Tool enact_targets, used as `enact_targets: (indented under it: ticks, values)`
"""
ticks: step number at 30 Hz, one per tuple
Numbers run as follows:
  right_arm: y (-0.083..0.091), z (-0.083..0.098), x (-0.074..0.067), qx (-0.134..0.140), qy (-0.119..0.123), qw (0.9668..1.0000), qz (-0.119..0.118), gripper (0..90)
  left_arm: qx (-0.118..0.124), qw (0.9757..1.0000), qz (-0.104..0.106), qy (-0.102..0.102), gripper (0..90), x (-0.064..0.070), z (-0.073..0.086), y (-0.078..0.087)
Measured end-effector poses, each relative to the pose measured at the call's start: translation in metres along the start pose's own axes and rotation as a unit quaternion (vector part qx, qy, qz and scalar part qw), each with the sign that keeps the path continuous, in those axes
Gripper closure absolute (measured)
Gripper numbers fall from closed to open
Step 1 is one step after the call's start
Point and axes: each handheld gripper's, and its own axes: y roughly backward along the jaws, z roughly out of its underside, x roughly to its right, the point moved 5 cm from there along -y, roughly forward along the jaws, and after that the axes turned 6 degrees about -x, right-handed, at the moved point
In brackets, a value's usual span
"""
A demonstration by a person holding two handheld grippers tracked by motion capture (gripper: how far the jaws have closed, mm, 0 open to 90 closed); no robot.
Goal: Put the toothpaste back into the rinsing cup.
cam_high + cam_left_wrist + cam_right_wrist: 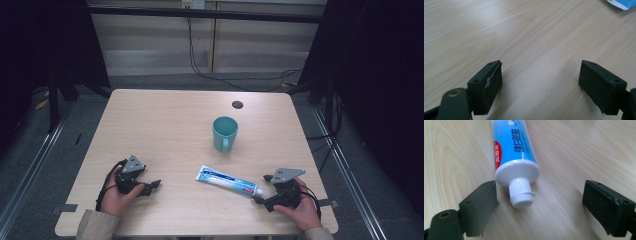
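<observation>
A blue and white toothpaste tube [229,181] lies flat on the wooden table [165,120], white cap pointing right. My right gripper [262,189] rests at the cap end, open. In the right gripper view the cap [521,193] sits between the spread jaws of that gripper [540,200], close to the left jaw, with the tube [511,147] running away from me. A teal mug [225,132] stands upright behind the tube, handle toward me. My left gripper [151,188] lies at the front left, open, pointing at the tube's flat end. Its jaws [541,75] hold only bare wood between them.
A small black round grommet [237,104] sits in the table behind the mug. The tube's flat end [621,3] peeks in at the top right of the left gripper view. Cables [240,80] trail on the floor beyond the far edge.
</observation>
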Motion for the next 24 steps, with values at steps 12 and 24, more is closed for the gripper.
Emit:
enact_targets:
  ticks: [12, 24]
  values:
    - [-0.004, -0.028, -0.013, -0.066, 0.027, 0.9974, -0.010, 14.5, 0.000, 1.0000, 0.000, 0.000, 18.8, 0.000, 0.000, 0.000]
    - [-0.013, -0.069, -0.022, -0.132, 0.062, 0.9888, -0.032, 17.5, 0.000, 1.0000, 0.000, 0.000, 18.8, 0.000, 0.000, 0.000]
